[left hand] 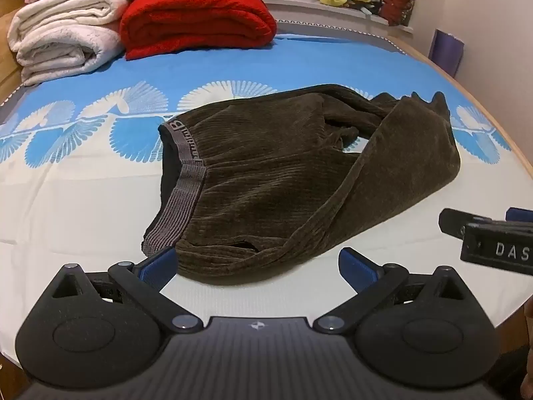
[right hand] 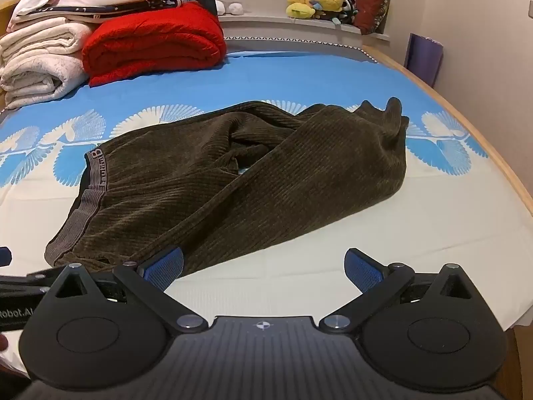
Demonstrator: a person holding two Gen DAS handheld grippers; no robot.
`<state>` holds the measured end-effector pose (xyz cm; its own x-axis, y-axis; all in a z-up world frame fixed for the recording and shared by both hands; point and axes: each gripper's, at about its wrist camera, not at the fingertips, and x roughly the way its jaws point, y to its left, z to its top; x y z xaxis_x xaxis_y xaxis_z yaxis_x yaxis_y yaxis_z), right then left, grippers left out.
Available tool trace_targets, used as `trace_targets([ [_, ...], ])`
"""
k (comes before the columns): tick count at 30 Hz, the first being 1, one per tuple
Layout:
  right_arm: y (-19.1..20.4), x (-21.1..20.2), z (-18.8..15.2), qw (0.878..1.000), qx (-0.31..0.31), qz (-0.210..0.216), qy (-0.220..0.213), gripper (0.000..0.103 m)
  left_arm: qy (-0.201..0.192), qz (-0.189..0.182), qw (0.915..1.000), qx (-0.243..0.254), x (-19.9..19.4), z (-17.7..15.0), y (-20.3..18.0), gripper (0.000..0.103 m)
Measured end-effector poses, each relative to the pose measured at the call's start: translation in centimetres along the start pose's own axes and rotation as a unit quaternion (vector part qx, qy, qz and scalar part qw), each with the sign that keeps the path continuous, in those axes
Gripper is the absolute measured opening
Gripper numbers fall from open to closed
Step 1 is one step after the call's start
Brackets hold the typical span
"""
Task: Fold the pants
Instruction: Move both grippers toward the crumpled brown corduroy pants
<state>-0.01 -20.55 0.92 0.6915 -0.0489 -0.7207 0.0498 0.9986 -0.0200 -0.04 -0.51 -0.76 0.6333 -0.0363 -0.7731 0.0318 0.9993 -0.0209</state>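
Loosely crumpled, the pants [left hand: 283, 180] run nine to three at twelve o'clock of both wide-open, empty tools, left tool [left hand: 258, 266] seemingly nearer the waistband [left hand: 186, 180]

Both units are the same design: the left gripper [left hand: 258, 263] and right gripper [right hand: 263, 266] are matte black plastic, each with two rounded teardrop housings bearing a shallow round dimple, and angled link arms pinned with silver rivets. The fingers [left hand: 159, 265] end in blue textured pads, and the ribbed dark grey centre plate [right hand: 263, 343] carries a small round black-and-white crosshair mark. From the side each body shows white lettering, "DAS" on the right one [left hand: 511, 250] and "obot.AI" on the left one [right hand: 15, 313].
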Motion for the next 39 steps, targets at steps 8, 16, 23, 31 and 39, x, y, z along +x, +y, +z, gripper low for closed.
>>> trace_targets([
  [8, 0.2, -0.2, 0.0, 1.000, -0.001, -0.001, -0.001, 0.102, -0.005, -0.002, 1.0000, -0.002, -0.2, 0.2, 0.1, 0.103],
  [16, 0.1, -0.1, -0.1, 1.000, -0.002, -0.005, -0.010, 0.101, -0.010, -0.004, 0.9999, 0.000, -0.5, 0.3, 0.0, 0.103],
  [23, -0.5, -0.1, -0.1, 1.000, 0.018, -0.001, -0.008, 0.101, -0.013, 0.000, 0.9999, -0.001, -0.6, 0.3, 0.0, 0.103],
  [31, -0.8, 0.0, 0.0, 0.999, 0.040, 0.022, -0.003, 0.096, -0.049, 0.010, 0.9987, 0.012, -1.4, 0.3, -0.7, 0.103],
  [39, -0.7, -0.4, 0.0, 0.998, 0.043, 0.021, -0.037, 0.092, -0.042, -0.001, 0.9990, 0.017, -1.1, 0.3, -1.2, 0.103],
])
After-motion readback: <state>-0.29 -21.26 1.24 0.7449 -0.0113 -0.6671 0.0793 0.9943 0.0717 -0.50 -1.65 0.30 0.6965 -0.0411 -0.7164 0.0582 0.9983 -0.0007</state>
